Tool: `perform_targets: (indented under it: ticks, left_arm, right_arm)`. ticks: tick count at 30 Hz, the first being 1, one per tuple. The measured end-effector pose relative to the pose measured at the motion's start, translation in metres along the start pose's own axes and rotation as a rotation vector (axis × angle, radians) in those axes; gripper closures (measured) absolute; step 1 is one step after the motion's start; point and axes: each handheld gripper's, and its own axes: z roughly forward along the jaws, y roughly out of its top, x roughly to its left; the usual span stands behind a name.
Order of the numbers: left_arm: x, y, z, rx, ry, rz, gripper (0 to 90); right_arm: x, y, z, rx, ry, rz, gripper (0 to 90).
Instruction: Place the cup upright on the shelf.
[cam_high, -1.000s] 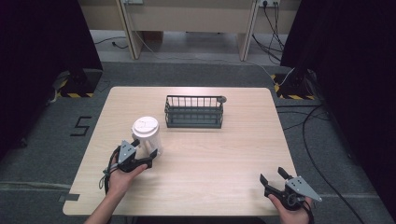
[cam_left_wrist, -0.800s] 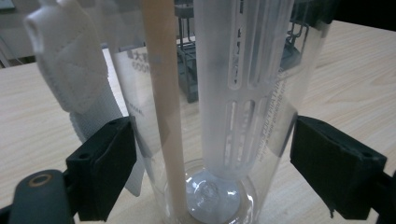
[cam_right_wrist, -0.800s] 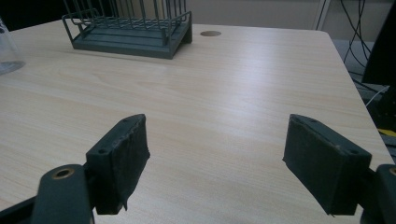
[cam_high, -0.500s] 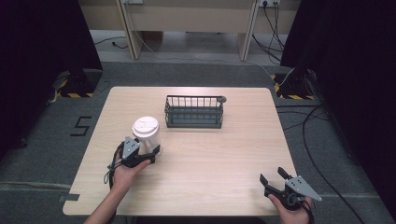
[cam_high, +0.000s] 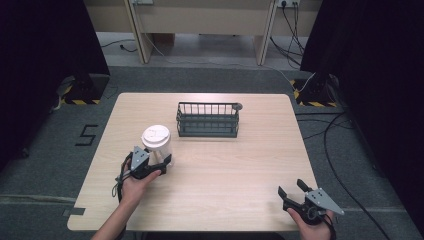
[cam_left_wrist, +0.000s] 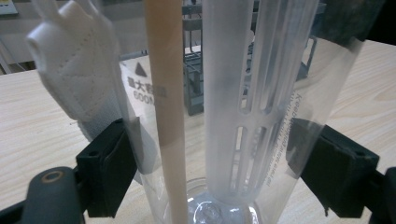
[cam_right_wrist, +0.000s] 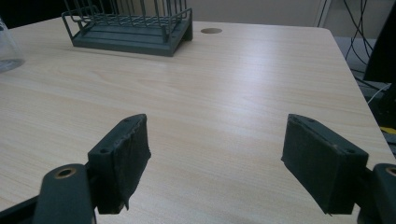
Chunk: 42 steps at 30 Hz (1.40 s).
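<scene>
Nearest you, your right gripper sits at the table's near right corner, jaws spread wide with bare wood between them, well apart from everything else. In the right gripper view the pads frame nothing but tabletop, with the rack far off at the top.

Over on the near left, your left gripper is clamped on the cup. The cup stands upright on the table, white lid on top, just beyond your left hand. In the left gripper view the clear cup fills the space between the jaws, and both pads press against its lower wall, one on each side. Inside it you can see a tan stick and a frosted slotted tube, both standing roughly upright.

Farther back, the dark wire rack sits at the table's centre, beyond and to the right of the cup, apart from it.
</scene>
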Motion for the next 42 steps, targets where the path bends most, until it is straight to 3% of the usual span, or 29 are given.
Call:
perform_targets:
  ticks: [7,20,42]
  left_arm:
    - [-0.001,0.004,-0.001,-0.007,-0.004,-0.003,17.8]
    - [-0.005,0.021,-0.007,-0.024,0.001,0.037,17.8]
    - [-0.014,0.039,0.002,-0.034,-0.015,0.052,17.8]
  right_arm:
    - [-0.001,0.000,0.000,0.002,-0.002,-0.007,23.6]
    - [-0.001,0.000,0.000,0.006,0.000,0.007,24.0]
    - [-0.001,0.000,0.000,0.006,0.004,0.012,24.2]
